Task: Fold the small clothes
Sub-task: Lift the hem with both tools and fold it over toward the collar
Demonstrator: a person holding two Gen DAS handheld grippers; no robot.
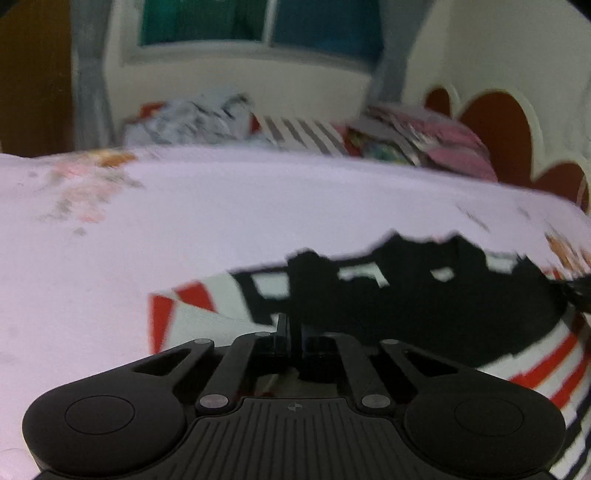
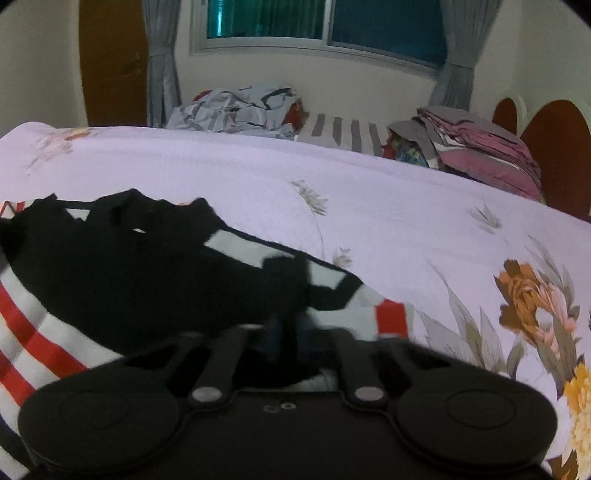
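A small black, white and red striped garment (image 1: 424,306) lies on the lilac floral bedspread (image 1: 221,221). My left gripper (image 1: 291,325) is shut on the garment's left edge, the fingers pressed together over the fabric. In the right wrist view the same garment (image 2: 129,280) spreads to the left, and my right gripper (image 2: 291,328) is shut on its right edge near a red and white cuff (image 2: 391,317). The fingertips of both grippers are partly hidden by dark cloth.
At the far side of the bed lie a crumpled grey-white clothes heap (image 2: 240,110), a grey striped cloth (image 2: 343,134) and a stack of folded pink and grey clothes (image 2: 480,147). A headboard (image 2: 554,147) stands at right; a window (image 2: 325,26) and curtains are behind.
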